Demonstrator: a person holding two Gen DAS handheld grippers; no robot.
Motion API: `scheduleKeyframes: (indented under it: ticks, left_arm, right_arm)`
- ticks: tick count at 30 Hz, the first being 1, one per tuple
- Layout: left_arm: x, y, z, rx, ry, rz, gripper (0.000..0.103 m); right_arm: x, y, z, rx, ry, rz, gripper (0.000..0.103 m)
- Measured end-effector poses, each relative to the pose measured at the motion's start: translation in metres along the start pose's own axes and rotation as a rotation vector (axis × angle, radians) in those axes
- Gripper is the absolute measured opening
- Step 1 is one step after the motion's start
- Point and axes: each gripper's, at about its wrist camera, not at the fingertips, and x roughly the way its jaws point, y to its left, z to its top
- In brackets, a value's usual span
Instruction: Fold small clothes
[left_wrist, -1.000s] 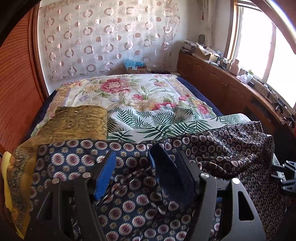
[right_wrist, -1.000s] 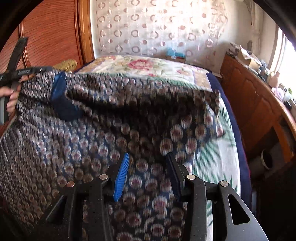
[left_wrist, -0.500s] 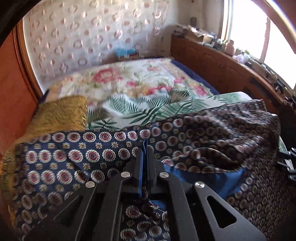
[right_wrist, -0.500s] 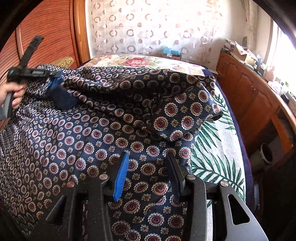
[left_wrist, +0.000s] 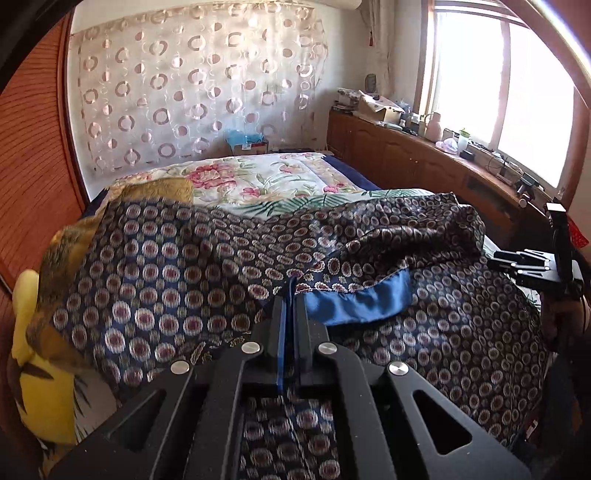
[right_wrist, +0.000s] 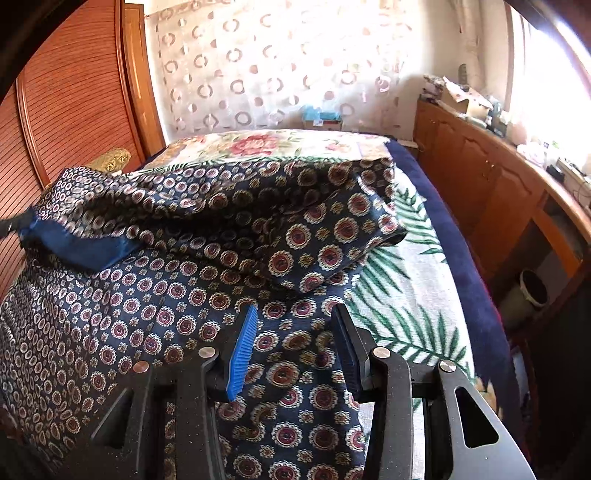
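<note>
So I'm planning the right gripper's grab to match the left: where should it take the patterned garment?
Probably the right-hand folded edge of the patterned garment, which overhangs the palm-print sheet. Come in from the sheet side: the right gripper is open above flat cloth, while the left gripper pinches the blue-lined edge.

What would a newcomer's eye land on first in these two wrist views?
The navy silky garment with red-and-cream medallions sprawls across the near end of the bed, its plain blue lining turned out where the left gripper is shut on its edge. The right gripper hovers open over the cloth near the green palm-leaf bedsheet. A mustard-gold brocade cloth lies at the left, towards the wooden wall.
</note>
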Motion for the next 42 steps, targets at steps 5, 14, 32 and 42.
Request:
scheduleKeyframes:
  ticks: [5,14,32,42]
  left_arm:
    - [-0.002,0.005,-0.015,-0.031,0.023,0.015,0.006]
    - [-0.030,0.029,-0.025,-0.094,-0.058,0.045,0.060]
    - [-0.027,0.097,-0.045,-0.223,-0.051,0.236,0.061]
    - [-0.009,0.110,-0.047,-0.275,-0.016,0.208,0.061]
  right_arm:
    - [-0.016,-0.004,0.007,-0.004,-0.033,-0.001,0.043]
    - [-0.010,-0.018,0.023,0.045,-0.014,0.030,0.043]
    - [0.017,-0.008,0.033,0.052,0.025,0.034,0.043]
    - [0.010,0.027,0.022,-0.017,0.014,0.114,0.043]
